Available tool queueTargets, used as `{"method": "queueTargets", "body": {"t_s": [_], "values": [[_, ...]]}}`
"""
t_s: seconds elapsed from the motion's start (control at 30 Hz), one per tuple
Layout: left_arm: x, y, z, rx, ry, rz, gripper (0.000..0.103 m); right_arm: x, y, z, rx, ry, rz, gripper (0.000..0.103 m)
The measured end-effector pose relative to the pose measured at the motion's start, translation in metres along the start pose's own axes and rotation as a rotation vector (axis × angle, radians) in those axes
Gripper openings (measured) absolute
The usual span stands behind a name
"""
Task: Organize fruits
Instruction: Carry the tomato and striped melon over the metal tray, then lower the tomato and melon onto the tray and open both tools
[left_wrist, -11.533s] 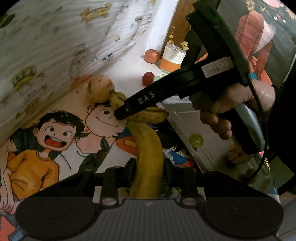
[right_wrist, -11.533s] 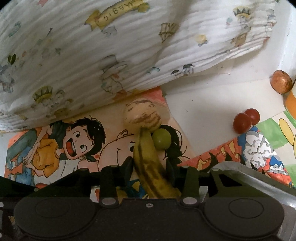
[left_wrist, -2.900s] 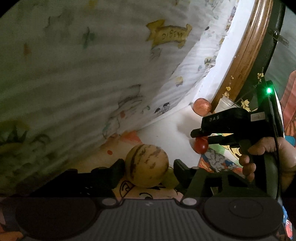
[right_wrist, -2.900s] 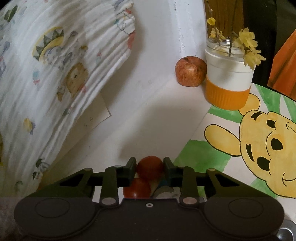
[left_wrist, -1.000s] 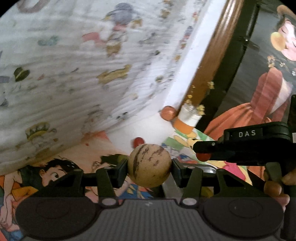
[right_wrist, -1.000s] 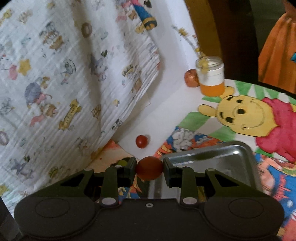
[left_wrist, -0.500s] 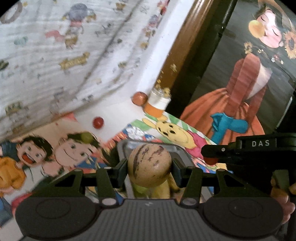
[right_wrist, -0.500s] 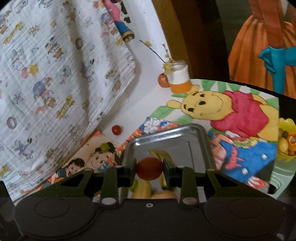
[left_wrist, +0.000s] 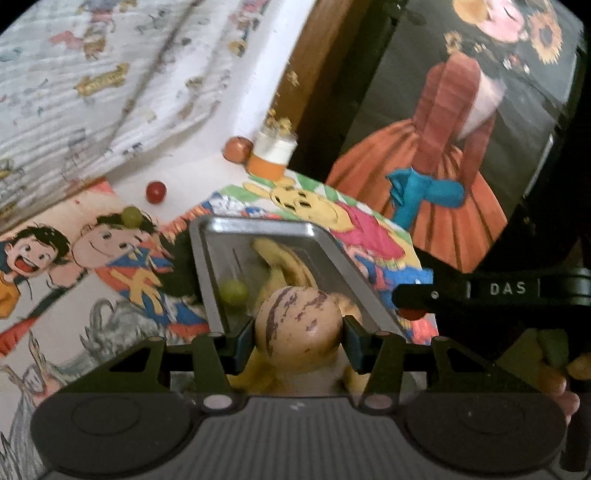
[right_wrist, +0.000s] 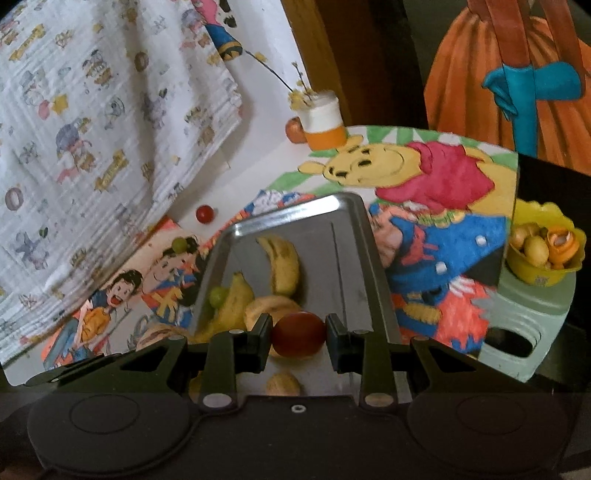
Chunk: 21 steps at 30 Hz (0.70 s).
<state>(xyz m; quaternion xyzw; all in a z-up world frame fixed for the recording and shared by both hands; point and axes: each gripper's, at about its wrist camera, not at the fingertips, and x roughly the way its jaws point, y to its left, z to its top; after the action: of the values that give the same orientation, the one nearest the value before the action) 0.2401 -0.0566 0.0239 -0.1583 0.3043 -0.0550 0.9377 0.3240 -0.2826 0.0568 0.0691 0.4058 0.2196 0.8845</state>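
My left gripper (left_wrist: 298, 332) is shut on a round tan melon with brown stripes (left_wrist: 295, 314), hovering over the near end of a metal tray (left_wrist: 258, 222). The right gripper (right_wrist: 298, 334) is shut on a red tomato (right_wrist: 299, 338), also above the tray (right_wrist: 288, 210). It shows in the left wrist view as the black right gripper (left_wrist: 410, 306). Bananas (right_wrist: 282, 264) and a green grape (right_wrist: 218, 296) lie in the tray. A second red tomato (right_wrist: 204, 214) and a green grape (right_wrist: 180, 243) rest on the table beyond it.
A reddish apple (right_wrist: 294, 129) sits beside a white and orange jar (right_wrist: 325, 122) at the back. A patterned cloth (right_wrist: 92, 110) hangs on the left. A yellow bowl of fruit (right_wrist: 543, 247) stands on a green stool (right_wrist: 532, 314) to the right. Cartoon mats cover the table.
Both grippers have carried their fruit away from the cloth and back corner to above the tray. The tray and its bananas now lie directly under the fingers.
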Motion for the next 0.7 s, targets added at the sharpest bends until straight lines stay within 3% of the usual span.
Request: {"method": "queueTargets", "body": {"t_s": [0.47, 0.7], "values": [[-0.001, -0.034, -0.027, 0.17, 0.043, -0.011, 0.055, 0.006, -0.024, -0.038, 0.048, 0.059, -0.019, 0.033], [0.005, -0.044, -0.033, 0.228, 0.101, -0.009, 0.055, 0.009, -0.027, -0.048, 0.049, 0.063, -0.025, 0.033]]}}
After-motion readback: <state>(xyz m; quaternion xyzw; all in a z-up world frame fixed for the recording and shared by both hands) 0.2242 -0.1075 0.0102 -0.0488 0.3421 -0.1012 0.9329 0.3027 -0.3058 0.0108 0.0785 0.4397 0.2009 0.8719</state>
